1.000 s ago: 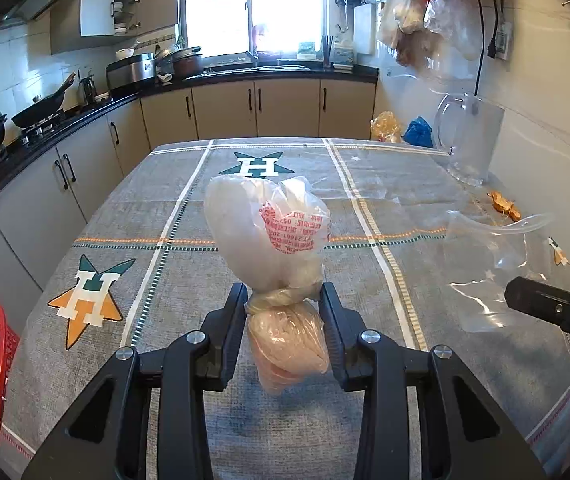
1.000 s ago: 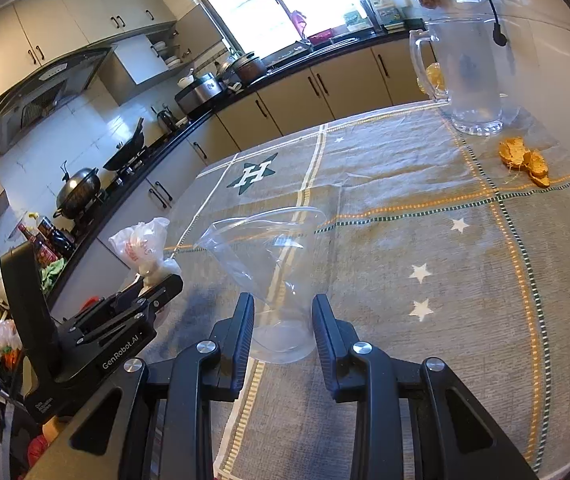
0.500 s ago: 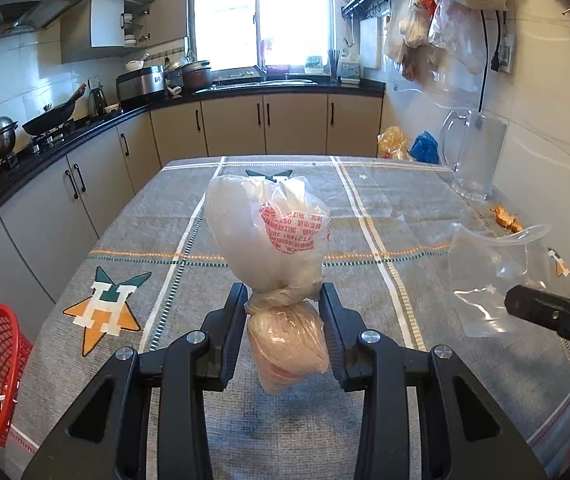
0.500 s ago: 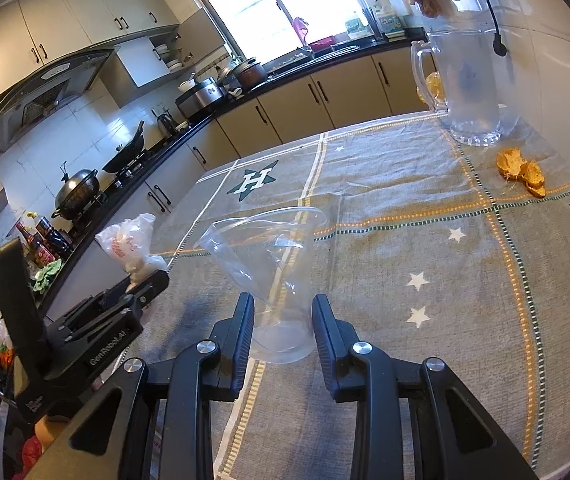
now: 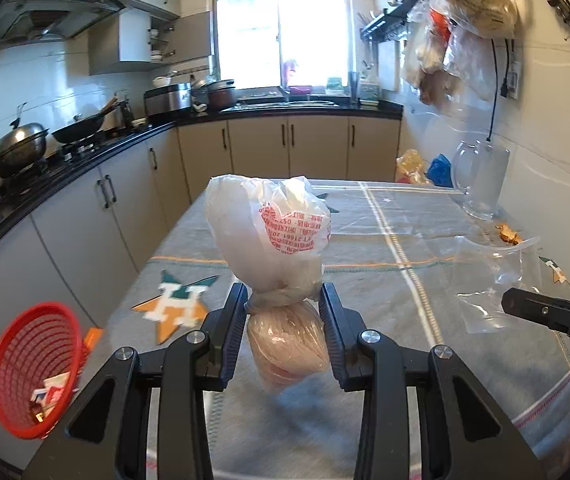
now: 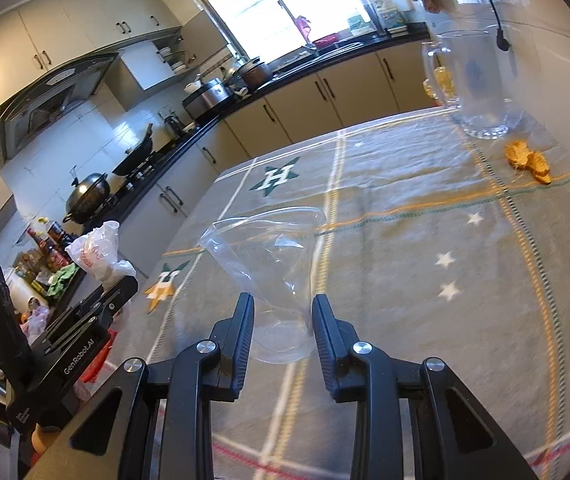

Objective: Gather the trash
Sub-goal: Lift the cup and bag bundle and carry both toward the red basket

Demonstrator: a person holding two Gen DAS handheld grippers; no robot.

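We have the left gripper (image 5: 283, 312) pinching a knotted plastic bag (image 5: 273, 240) at its tied neck: white upper part with red print sticks up above the fingers, pinkish lump hangs below them, whole thing clear of the table (image 5: 405, 280). From the right wrist view the same bag (image 6: 95, 252) and the left gripper (image 6: 119, 290) sit at the table's left edge, out over the gap toward the counter. Our right gripper (image 6: 283, 320) is clamped on the lower end of a crumpled clear plastic cup (image 6: 269, 264), pads pressing its sides in; the cup tilts away with its open rim pointing forward and up. In the left wrist view that cup (image 5: 493, 276) shows at right, with one black finger (image 5: 541, 312) of the right gripper poking in from the frame edge. The table carries a grey cloth with green and orange star-H marks. A red basket (image 5: 29, 364) sits low at left beside the table, off its edge, with a few scraps of packaging inside. Far right on the cloth we see orange peel scraps (image 6: 529, 162) lying loose, just in front of a clear glass pitcher (image 6: 477, 84) near the wall. Both are well apart from either gripper. Some motion blur on the nearer cloth in both views.
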